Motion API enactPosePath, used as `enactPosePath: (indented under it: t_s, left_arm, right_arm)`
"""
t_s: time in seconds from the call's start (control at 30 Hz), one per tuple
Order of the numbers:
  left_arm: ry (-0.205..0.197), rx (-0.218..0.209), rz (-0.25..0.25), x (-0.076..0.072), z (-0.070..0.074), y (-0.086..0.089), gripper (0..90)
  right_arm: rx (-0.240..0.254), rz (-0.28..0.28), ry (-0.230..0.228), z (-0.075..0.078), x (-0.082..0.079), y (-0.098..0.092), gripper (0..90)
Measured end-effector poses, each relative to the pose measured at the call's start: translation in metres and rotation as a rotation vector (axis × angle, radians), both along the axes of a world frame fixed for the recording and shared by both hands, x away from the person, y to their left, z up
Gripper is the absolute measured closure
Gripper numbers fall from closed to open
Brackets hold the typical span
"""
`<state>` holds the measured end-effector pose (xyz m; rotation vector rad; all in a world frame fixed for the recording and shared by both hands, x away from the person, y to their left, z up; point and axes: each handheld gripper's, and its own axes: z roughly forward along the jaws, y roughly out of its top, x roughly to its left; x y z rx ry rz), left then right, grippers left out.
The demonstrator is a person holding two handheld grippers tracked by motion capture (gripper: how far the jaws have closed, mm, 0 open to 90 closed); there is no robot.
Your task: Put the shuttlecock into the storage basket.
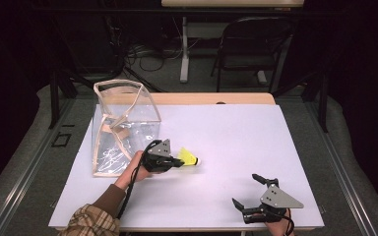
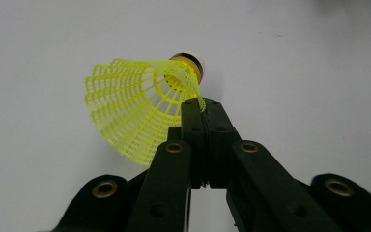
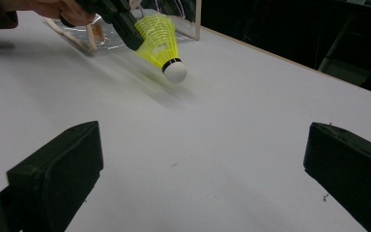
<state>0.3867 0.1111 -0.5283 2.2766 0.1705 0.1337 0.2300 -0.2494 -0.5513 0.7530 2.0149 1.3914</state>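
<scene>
Two grippers are working: the left gripper (image 1: 177, 162) is pinching the yellow plastic mesh shuttlecock (image 1: 189, 157) by its skirt edge, likely for bagging; the right gripper (image 1: 248, 191) is idling, fingers spread.

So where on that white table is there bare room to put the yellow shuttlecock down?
The widest bare patch of the white table runs from the clear plastic bag to the right edge, above the open right gripper. The near-left corner is crowded by the sleeve, and the left gripper pinches the yellow plastic shuttlecock beside the bag.
</scene>
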Motion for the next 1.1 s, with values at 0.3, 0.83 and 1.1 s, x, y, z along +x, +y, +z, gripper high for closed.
enactPosePath:
  t_s: [0.3, 0.83, 1.1]
  left_arm:
    - [-0.021, -0.006, 0.006, -0.0027, 0.0031, 0.0005, 89.5]
    - [-0.057, -0.014, 0.009, -0.0046, 0.0065, 0.0014, 89.5]
    - [-0.078, -0.007, 0.007, -0.0068, 0.0096, 0.0007, 89.5]
  right_arm:
    - [-0.002, -0.002, -0.004, 0.0009, -0.0011, 0.0009, 0.0]
    - [-0.001, -0.004, -0.003, 0.0003, -0.0012, 0.0007, 0.0]
    - [0.000, -0.007, 0.000, 0.0002, -0.0015, 0.0005, 0.0]
